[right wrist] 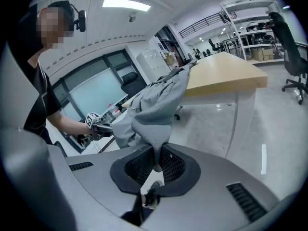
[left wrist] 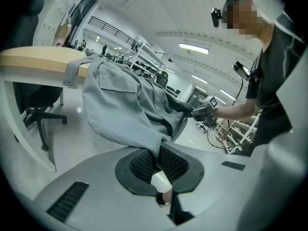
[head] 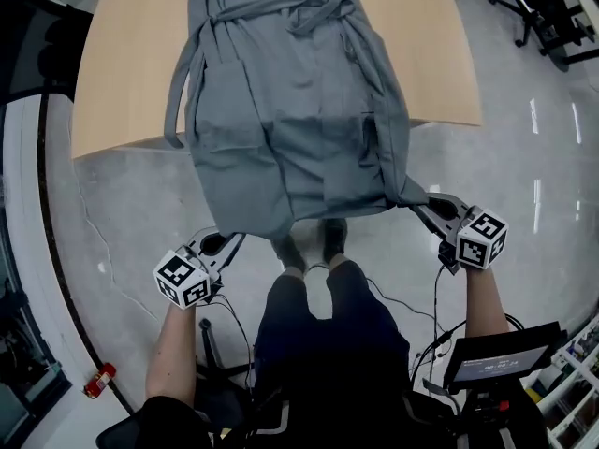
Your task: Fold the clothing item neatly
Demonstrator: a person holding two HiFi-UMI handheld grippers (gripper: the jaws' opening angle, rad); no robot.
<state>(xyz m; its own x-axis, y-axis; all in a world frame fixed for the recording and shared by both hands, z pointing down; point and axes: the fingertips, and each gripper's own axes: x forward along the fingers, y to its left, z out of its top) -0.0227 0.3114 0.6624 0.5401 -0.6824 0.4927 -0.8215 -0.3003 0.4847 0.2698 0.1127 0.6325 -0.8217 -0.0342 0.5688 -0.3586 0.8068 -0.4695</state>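
left gripper (head: 232,239) and right gripper (head: 423,206) each pinched a hem corner of the grey robe (head: 290,129); keeping both level and taut would have folded it squarely.

The worktop (head: 122,73) fills the upper part of the head view. The robe (head: 281,110) lies on it at upper centre, spills over its near edge and hangs above the floor (head: 122,213), reaching toward the person at the bottom. Its lower left corner sits pinched in the left tongs (head: 227,241) at lower left, its lower right corner in the right tongs (head: 421,209) right of centre. The person's shoes (head: 314,241) stand under the hem, between the two. An office chair (head: 552,12) stands at upper right, off the worktop's right end.
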